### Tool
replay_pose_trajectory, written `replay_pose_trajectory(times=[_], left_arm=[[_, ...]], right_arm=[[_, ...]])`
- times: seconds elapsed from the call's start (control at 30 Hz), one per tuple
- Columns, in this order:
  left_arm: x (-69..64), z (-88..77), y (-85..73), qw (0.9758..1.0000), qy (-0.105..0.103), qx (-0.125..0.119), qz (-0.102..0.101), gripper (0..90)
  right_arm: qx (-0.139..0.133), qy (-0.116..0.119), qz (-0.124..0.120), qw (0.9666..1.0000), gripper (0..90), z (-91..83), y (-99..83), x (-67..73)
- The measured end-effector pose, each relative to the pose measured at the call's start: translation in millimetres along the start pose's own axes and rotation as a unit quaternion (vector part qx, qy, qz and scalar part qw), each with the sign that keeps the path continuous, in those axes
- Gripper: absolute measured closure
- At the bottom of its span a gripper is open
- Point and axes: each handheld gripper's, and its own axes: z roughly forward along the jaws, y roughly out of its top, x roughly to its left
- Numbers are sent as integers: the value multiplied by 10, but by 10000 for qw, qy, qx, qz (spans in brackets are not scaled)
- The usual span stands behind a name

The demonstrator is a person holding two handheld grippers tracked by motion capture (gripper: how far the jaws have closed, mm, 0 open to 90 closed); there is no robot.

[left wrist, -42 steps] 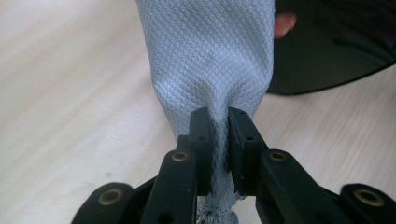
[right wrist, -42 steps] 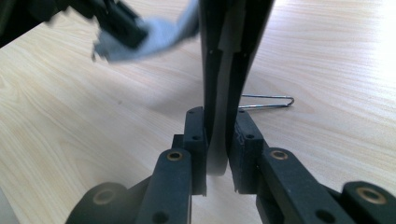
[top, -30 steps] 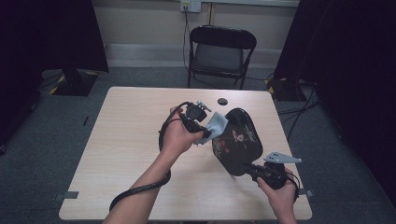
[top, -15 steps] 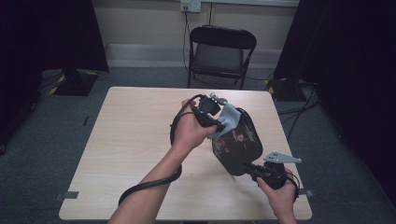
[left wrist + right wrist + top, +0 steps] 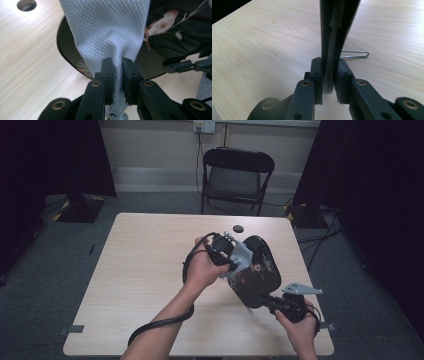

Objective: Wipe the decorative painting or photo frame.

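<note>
A black oval tray [image 5: 262, 270] with a flower pattern is held tilted above the table. My right gripper [image 5: 272, 301] is shut on its near rim, and the right gripper view shows the thin edge [image 5: 334, 20] standing between the closed jaws of the right gripper [image 5: 329, 62]. My left gripper [image 5: 234, 262] is shut on a pale quilted cloth [image 5: 243, 256]. In the left gripper view the cloth [image 5: 107, 32] fans out from the left gripper [image 5: 117, 62] and lies against the tray's glossy face [image 5: 160, 42].
The light wooden table [image 5: 145, 265] has a round cable hole [image 5: 238, 228] near its far edge. A thin wire loop [image 5: 354, 55] lies on the tabletop behind the tray. A black folding chair [image 5: 237, 175] stands beyond the table. A cable [image 5: 160, 322] trails from the left gripper.
My left gripper has carried the cloth rightward across the tray's face, then a little nearer. The right gripper and the tray have stayed put.
</note>
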Motion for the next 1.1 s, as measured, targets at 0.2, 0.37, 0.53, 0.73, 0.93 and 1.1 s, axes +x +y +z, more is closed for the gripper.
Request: replay_pose_trajectory(times=[0.2,0.37,0.53,0.73,0.93,1.1], left_arm=[[24,138,-133,9999,-19,118,-37,810],[40,247,-238,9997,-69,225,-87,810],[49,371,-349,9993,-99,323,-135,810],[62,518,-479,9986,-102,490,-179,809],[70,665,-620,9974,-120,664,-249,809],[98,779,-723,9959,-79,814,-381,810]], right_arm=[[2,4,-6,10000,791,1,1,-1],[3,5,-9,10000,791,1,1,0],[5,3,-3,10000,790,2,3,0],[0,7,1,10000,790,3,3,-1],[4,5,-9,10000,790,3,3,-1],[7,0,-12,10000,790,3,3,1]])
